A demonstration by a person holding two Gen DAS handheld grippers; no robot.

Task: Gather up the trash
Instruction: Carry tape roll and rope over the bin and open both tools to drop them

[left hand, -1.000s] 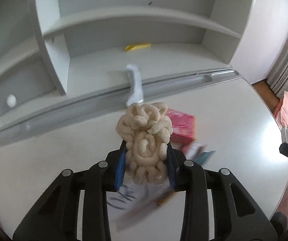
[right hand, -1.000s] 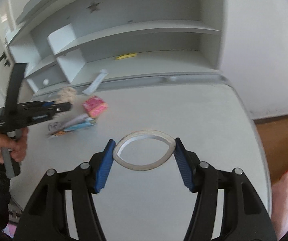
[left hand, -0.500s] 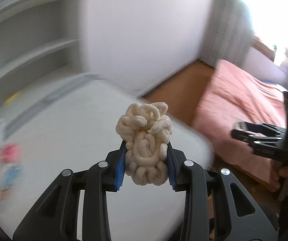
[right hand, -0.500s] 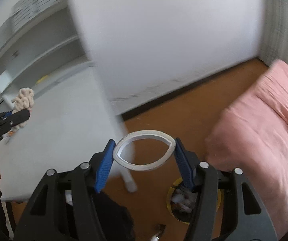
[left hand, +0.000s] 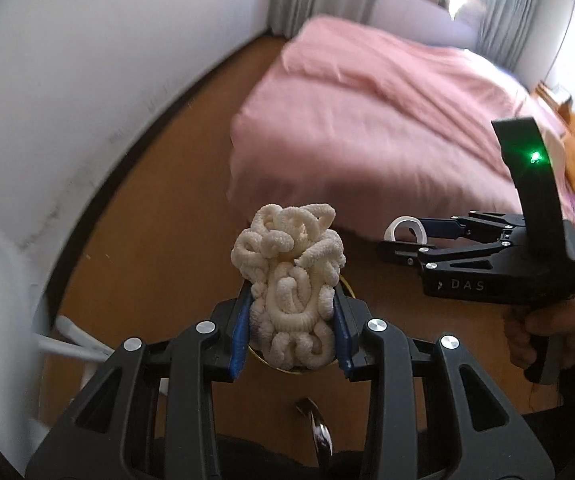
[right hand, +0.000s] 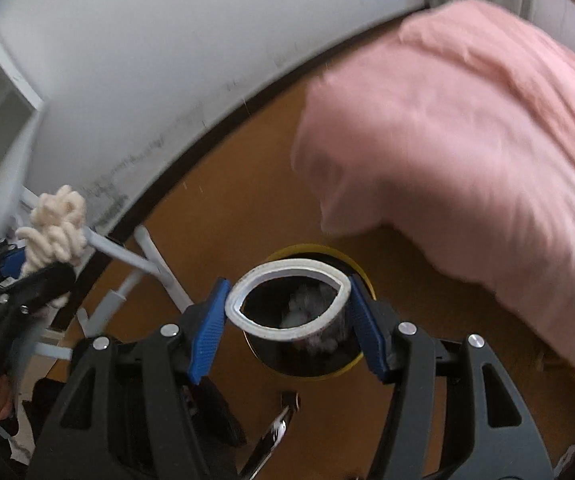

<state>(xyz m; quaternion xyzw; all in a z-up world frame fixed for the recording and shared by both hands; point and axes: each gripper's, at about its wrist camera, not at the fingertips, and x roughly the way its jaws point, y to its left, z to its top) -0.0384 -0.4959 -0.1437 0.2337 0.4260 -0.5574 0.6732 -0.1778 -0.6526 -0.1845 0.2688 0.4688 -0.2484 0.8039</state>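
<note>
My left gripper (left hand: 292,300) is shut on a cream bundle of knotted cord (left hand: 291,280) and points steeply down. Right under the bundle, a round bin with a yellow rim (left hand: 349,286) peeks out on the floor. My right gripper (right hand: 287,300) is shut on a white ring (right hand: 287,267), squeezed into an oval. It hangs over the same bin (right hand: 311,250), which holds crumpled white scraps. In the left wrist view the right gripper (left hand: 403,236) with the ring (left hand: 403,225) is beside the bundle. In the right wrist view the left gripper (right hand: 47,256) and cord (right hand: 57,224) are at the far left.
A bed with a pink cover (left hand: 367,120) stands close behind the bin. White table legs (right hand: 127,252) and a white wall lie to the left. A metal pedal (left hand: 321,432) sticks out at the bin's near side on the brown wood floor (left hand: 159,208).
Both grippers have swung away from the white desk and down to the floor bin beside the bed. Each keeps its hold: the cord in the left, the ring in the right.
</note>
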